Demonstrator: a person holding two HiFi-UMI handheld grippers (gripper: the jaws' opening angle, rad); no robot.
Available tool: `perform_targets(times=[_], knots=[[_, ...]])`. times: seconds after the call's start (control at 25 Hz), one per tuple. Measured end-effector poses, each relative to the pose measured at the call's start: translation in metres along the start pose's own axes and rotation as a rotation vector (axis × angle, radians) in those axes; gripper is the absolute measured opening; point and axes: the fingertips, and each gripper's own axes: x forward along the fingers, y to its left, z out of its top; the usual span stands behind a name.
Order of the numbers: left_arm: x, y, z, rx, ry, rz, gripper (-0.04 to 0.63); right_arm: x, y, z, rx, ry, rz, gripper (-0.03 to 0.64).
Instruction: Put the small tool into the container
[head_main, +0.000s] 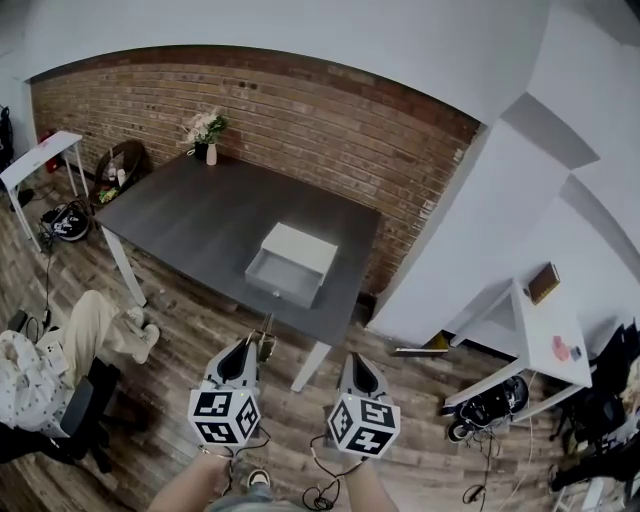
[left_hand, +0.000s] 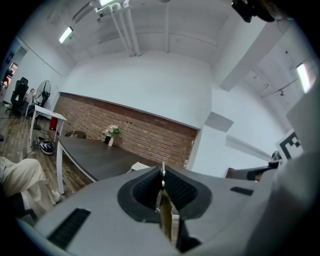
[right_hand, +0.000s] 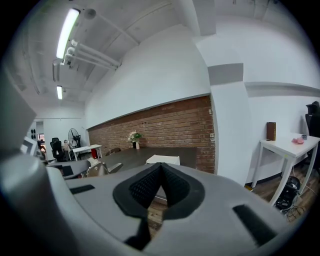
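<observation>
the left gripper is clenched on the small tool, a thin metal piece that stands up between its pads with a brass-coloured part lower down. the right gripper is beside it, its jaws pressed together with nothing between them. both are held over the wooden floor, short of the dark grey table. the white container sits on the table close to its near edge, toward the right-hand corner, with its open side facing the grippers. the table's near edge and a white leg lie between the grippers and the container. a vase of flowers stands at the table's far corner by the brick wall, well apart from the container. a seated person is at the left, and a white side table stands at the right.
</observation>
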Motion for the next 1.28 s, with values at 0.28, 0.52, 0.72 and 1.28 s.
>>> perform_targets(times=[0.28,0.52,0.72,1.28], knots=[[0.027,0.013,-0.005,-0.013,0.014,-0.003,0.020,0.028,-0.004,-0.002,-0.007,0.021,-0.006,0.002],[0.054,0.017,-0.006,-0.014,0.023,0.007,0.020,0.058,-0.013,-0.001,0.000,0.036,0.006,0.002],[0.090,0.027,-0.004,-0.010,0.013,0.020,0.020,0.099,-0.022,0.003,-0.001,0.040,0.017,0.002],[0.219,0.049,0.026,-0.001,-0.001,0.084,0.020,0.240,-0.045,0.051,-0.009,0.038,0.097,0.002]])
